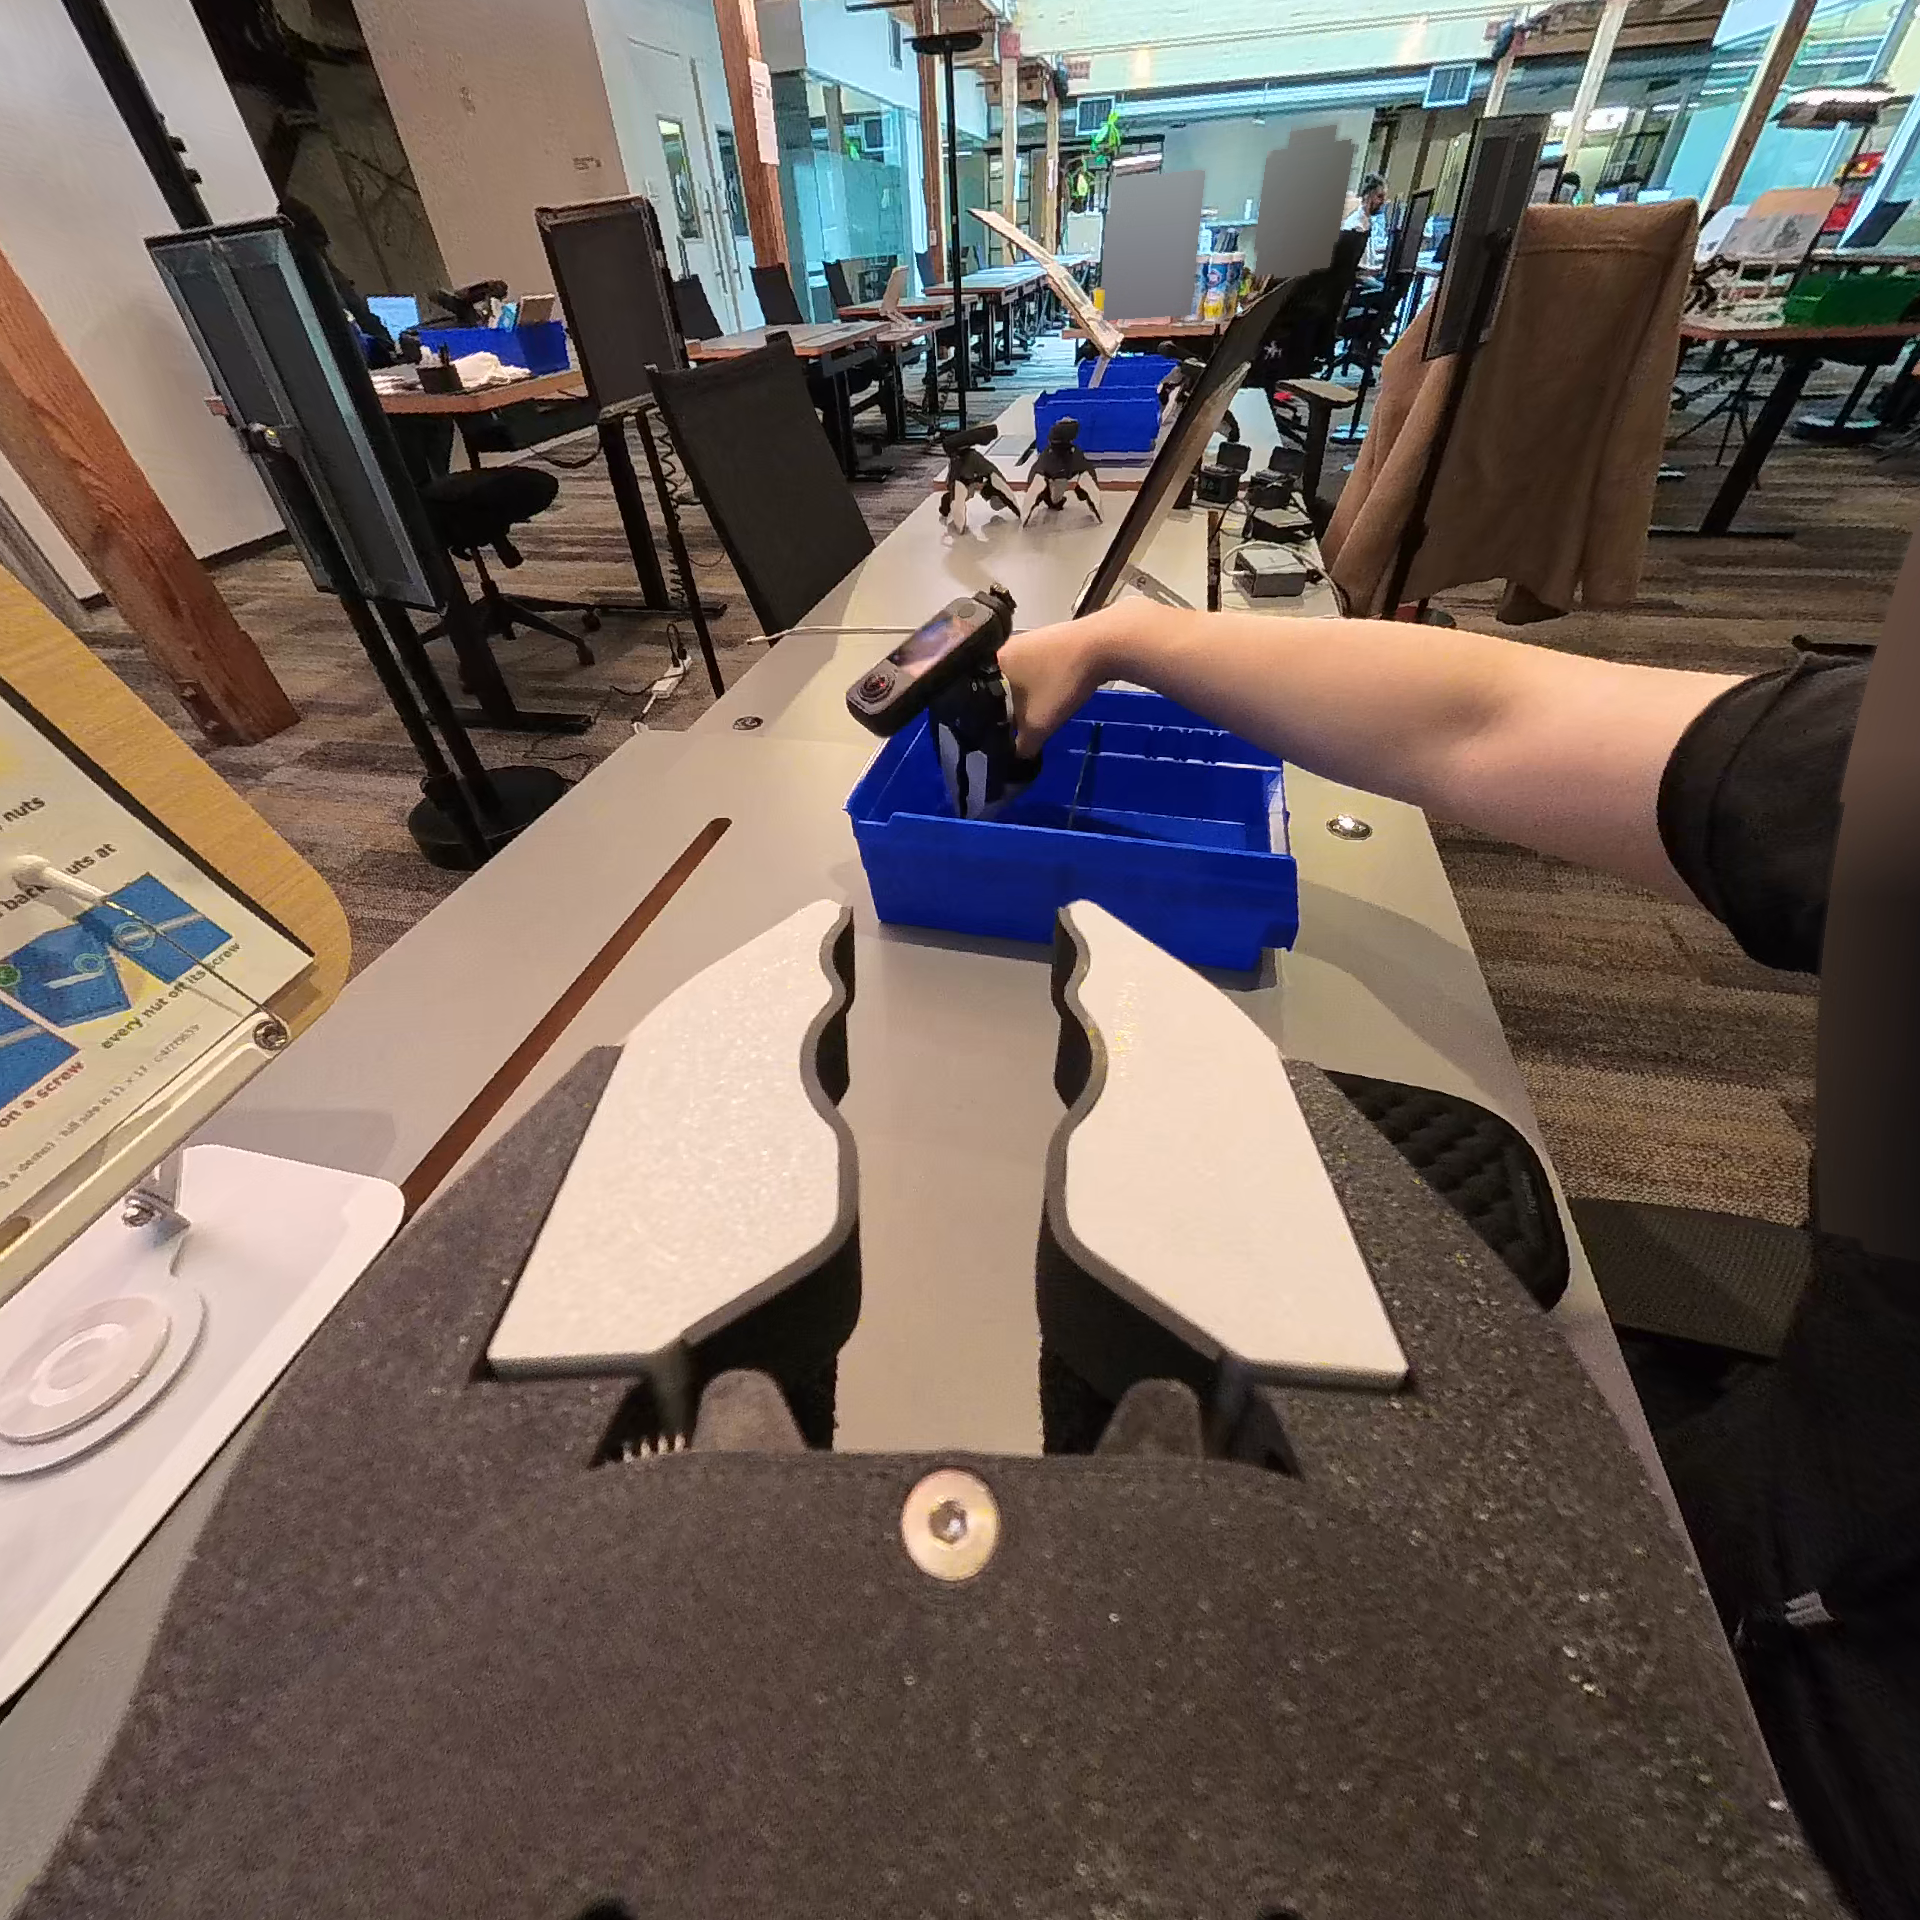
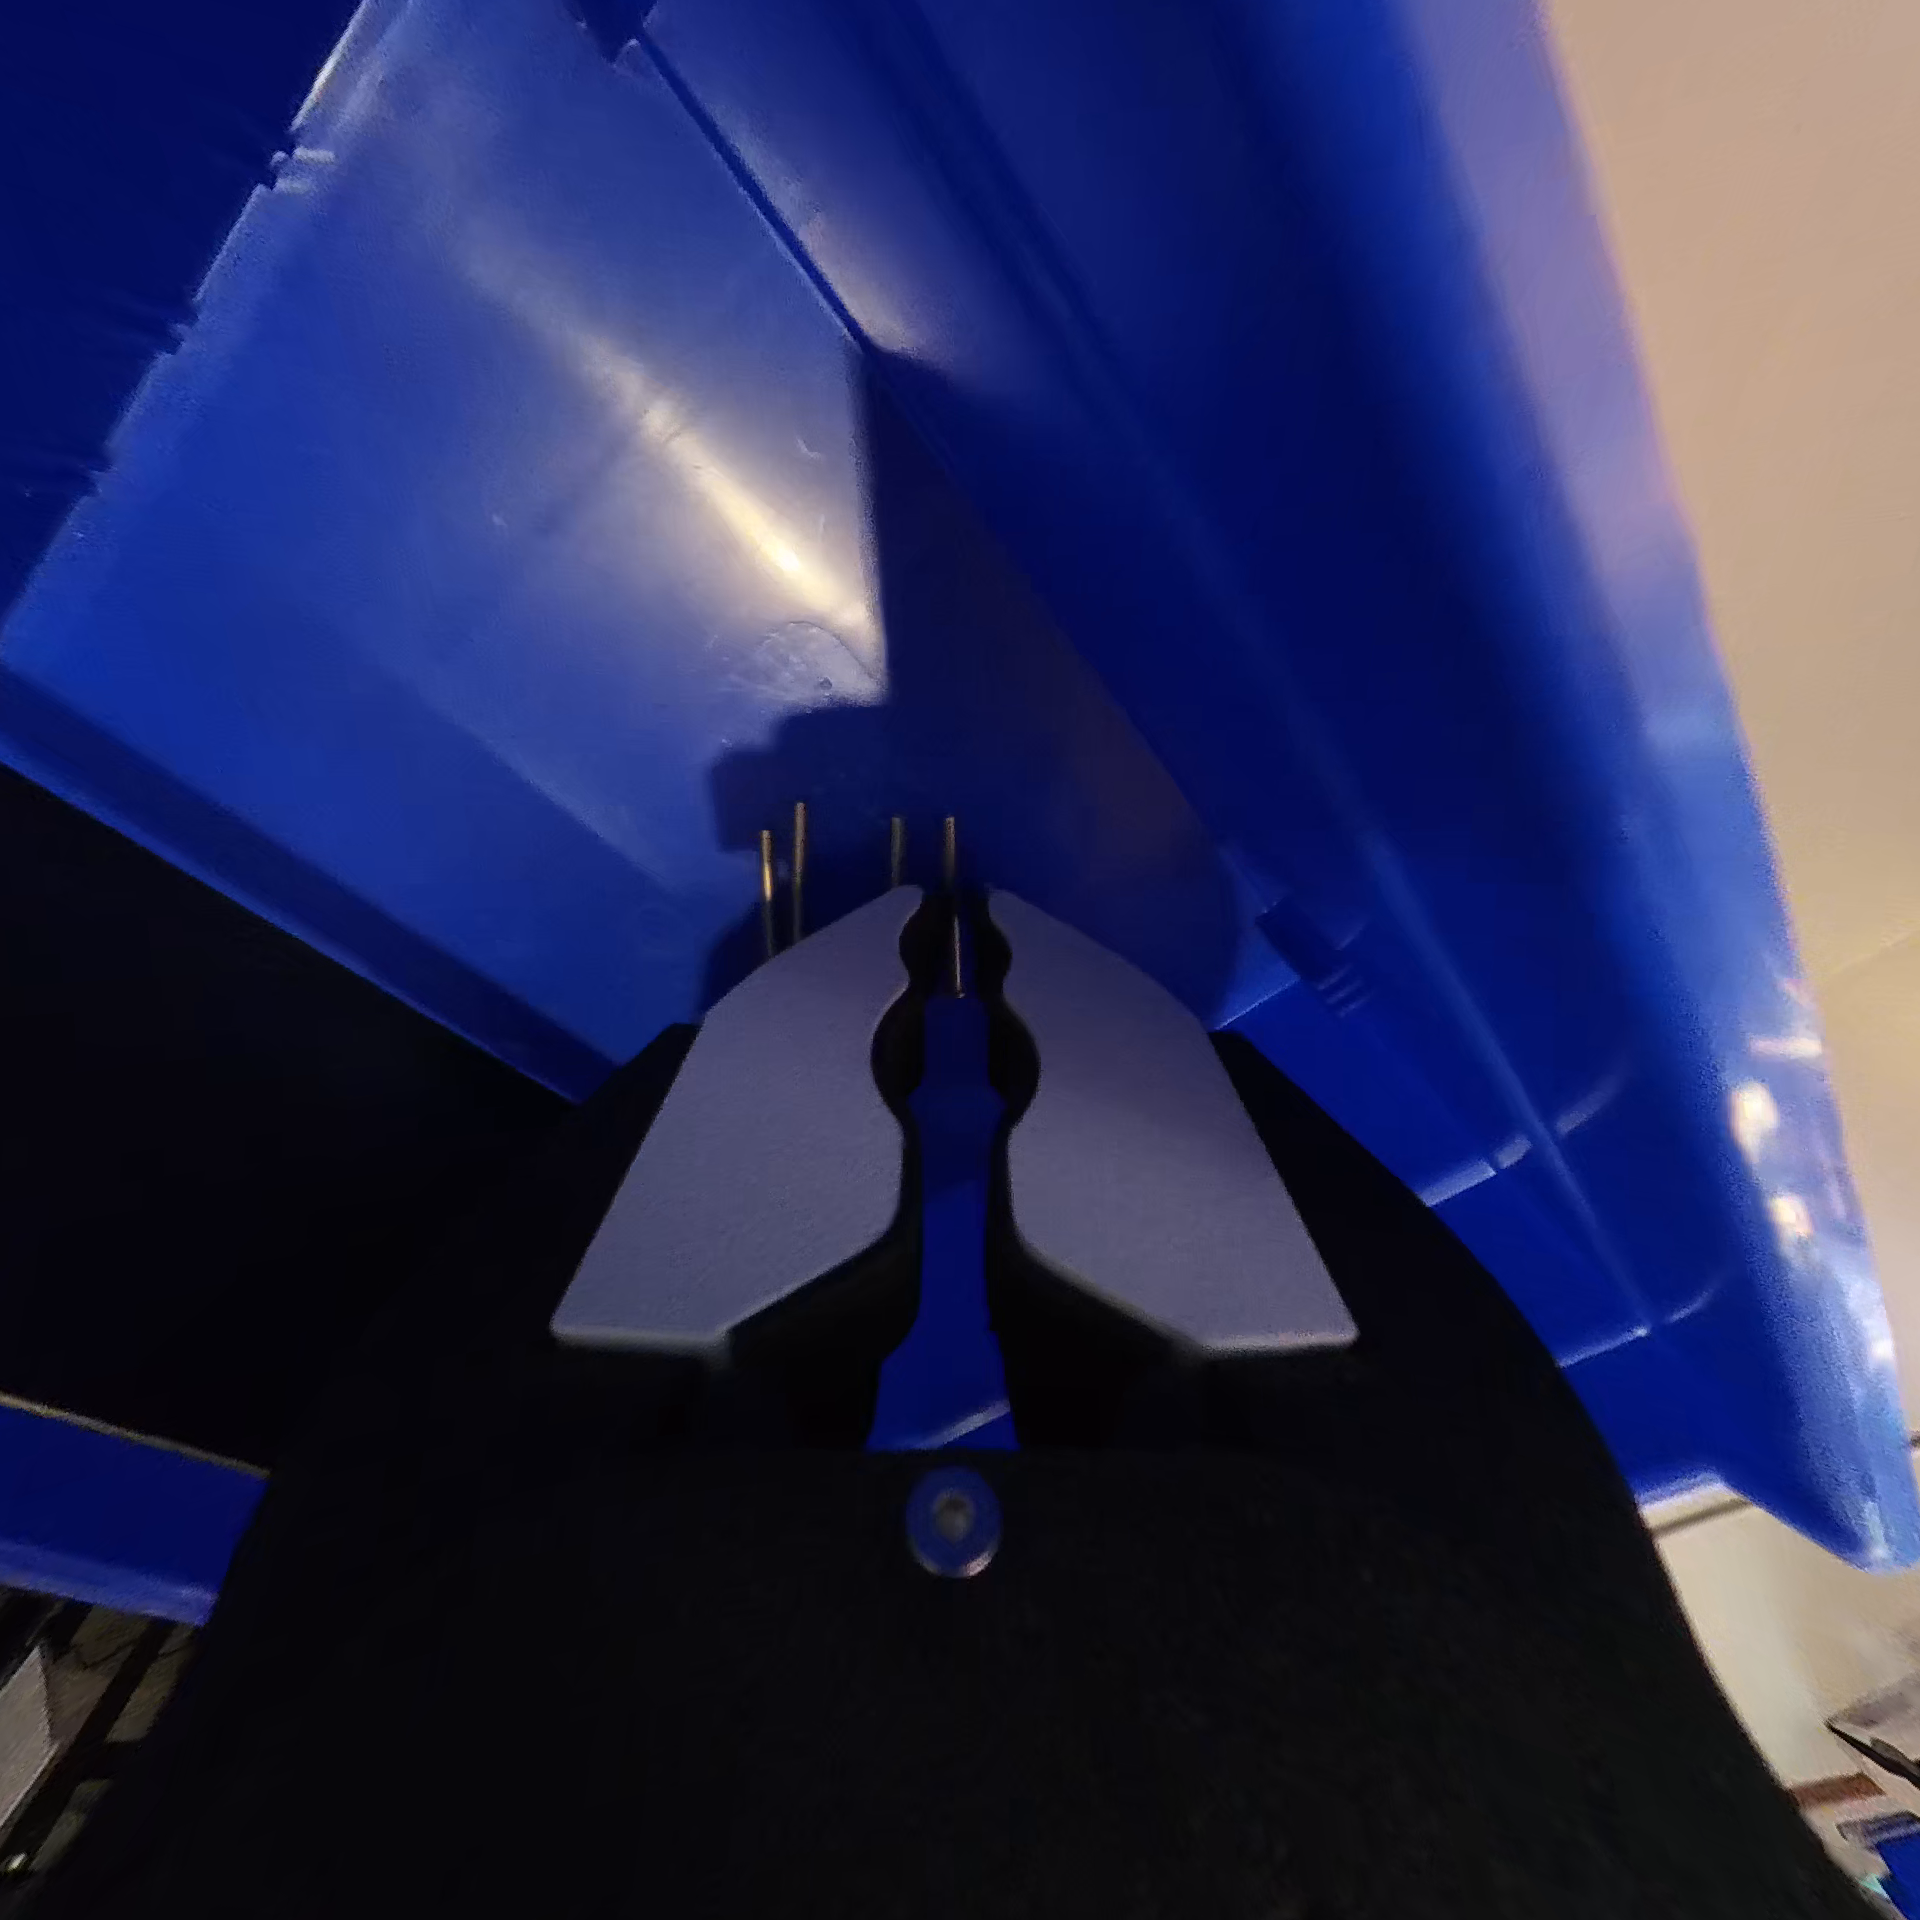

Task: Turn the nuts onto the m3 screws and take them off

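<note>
Blue plastic bin [image 1: 1081, 873] on grey desk [image 1: 956, 1039], far of left gripper [image 1: 954, 966]. Left fingers [image 1: 727, 1101] spread wide, released, grasping nothing, poised above bare desk. Right gripper [image 1: 971, 774], carried by a hand [image 1: 1049, 675], dipped into the bin's left compartment. Inside, thin brass-coloured screws [image 2: 798, 862] standing upright by the bin wall; right gripper [image 2: 951, 935] fingers [image 2: 790, 1122] nearly together around one screw [image 2: 950, 914], firmness of grasp unclear. Nuts not discernible.
</note>
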{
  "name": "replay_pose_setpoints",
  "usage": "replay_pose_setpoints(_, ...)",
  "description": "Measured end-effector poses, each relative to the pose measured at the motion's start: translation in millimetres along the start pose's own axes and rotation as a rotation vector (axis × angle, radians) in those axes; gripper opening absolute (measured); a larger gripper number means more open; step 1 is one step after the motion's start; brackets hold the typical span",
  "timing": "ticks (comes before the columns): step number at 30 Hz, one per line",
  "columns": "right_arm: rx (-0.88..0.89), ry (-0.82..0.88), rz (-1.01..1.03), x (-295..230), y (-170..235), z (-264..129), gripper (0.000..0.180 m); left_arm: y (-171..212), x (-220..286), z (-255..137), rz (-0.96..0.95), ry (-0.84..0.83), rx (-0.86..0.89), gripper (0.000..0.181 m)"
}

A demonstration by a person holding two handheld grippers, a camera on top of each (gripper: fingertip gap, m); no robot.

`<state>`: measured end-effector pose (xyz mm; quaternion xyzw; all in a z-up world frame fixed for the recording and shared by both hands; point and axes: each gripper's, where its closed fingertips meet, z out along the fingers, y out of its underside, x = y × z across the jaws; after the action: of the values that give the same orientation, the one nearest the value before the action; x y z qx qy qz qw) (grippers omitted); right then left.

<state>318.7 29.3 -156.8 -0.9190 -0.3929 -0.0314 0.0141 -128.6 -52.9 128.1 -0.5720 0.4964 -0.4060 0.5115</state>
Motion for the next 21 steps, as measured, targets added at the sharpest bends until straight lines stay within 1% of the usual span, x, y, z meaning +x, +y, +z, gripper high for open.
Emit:
replay_pose_setpoints(2, 0.003, 0.01, 0.007, 1, 0, 0, 0.009, 0, 0, -1, 0.003, -0.004, -0.002, 0.035)
replay_pose_setpoints(5, 0.043, 0.033, 0.019, 1, -1, -6, 0.005, -3, 1, -4, 0.005, -0.005, 0.011, 0.035)
replay_pose_setpoints(8, 0.145, 0.11, 0.007, 1, -9, -31, 0.004, -7, 0, -8, 0.0, -0.009, 0.028, 0.035)
replay_pose_setpoints(10, 0.248, 0.207, -0.005, -1, -18, -62, 0.004, -7, -5, -10, -0.001, -0.032, 0.03, 0.036)
replay_pose_setpoints(12, 0.377, 0.318, -0.022, -8, -28, -101, 0.004, -8, -10, -11, -0.006, -0.059, 0.04, 0.035)
replay_pose_setpoints(15, 0.649, 0.523, -0.043, -32, -48, -172, 0.005, -11, -15, -10, -0.016, -0.089, 0.064, 0.035)
replay_pose_setpoints(17, 0.861, 0.634, -0.034, -57, -62, -219, 0.013, -10, -23, -7, 0.0, -0.138, 0.057, 0.034)
replay_pose_setpoints(19, 1.014, 0.666, -0.007, -86, -71, -250, 0.016, -5, -31, -4, 0.019, -0.19, 0.018, 0.034)
replay_pose_setpoints(21, 1.109, 0.636, 0.02, -114, -80, -266, 0.024, -2, -36, -2, 0.02, -0.21, 0.0, 0.034)
